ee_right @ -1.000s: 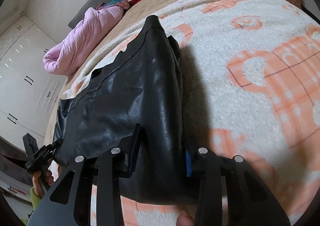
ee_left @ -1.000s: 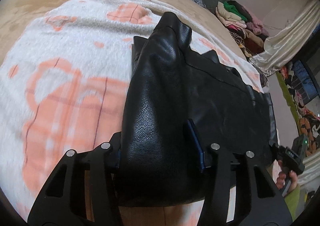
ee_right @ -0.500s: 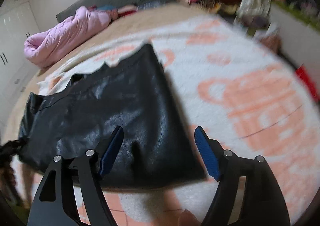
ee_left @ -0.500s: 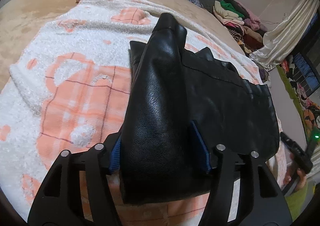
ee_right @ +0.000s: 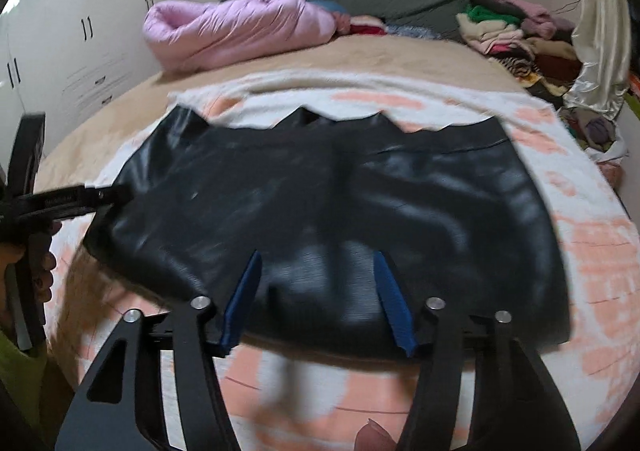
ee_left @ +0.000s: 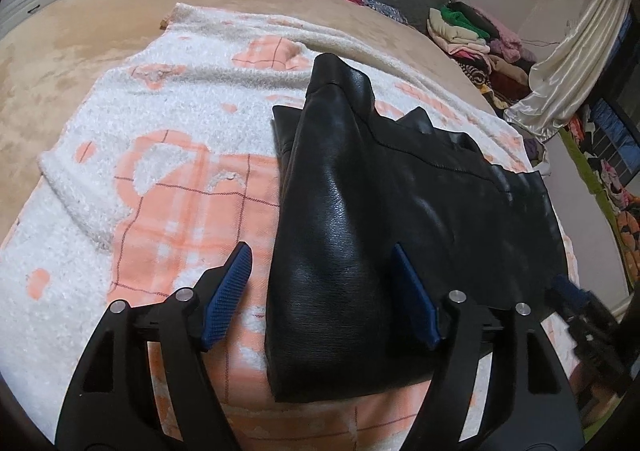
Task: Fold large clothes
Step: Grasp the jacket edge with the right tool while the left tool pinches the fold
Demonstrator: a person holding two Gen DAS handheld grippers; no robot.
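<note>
The black leather garment (ee_left: 400, 219) lies on the white and peach blanket (ee_left: 168, 187) that covers the bed, and both sleeves look already folded in: in the left wrist view one sleeve runs up the garment's left side as a long raised panel, and in the right wrist view the body reads as a fairly tidy rectangle (motion blur softens the detail there). The left gripper (ee_left: 322, 271) has just been opening; its blue pads stand spread, one clear of the folded sleeve's left side, the other in front of the leather on its right, neither seeming to press. The right gripper (ee_right: 316, 283) has its jaws apart and has just been narrowing, poised over the near hem with nothing pinched. What seems left is folding the body across itself, and perhaps once more, before it counts as finished.
</note>
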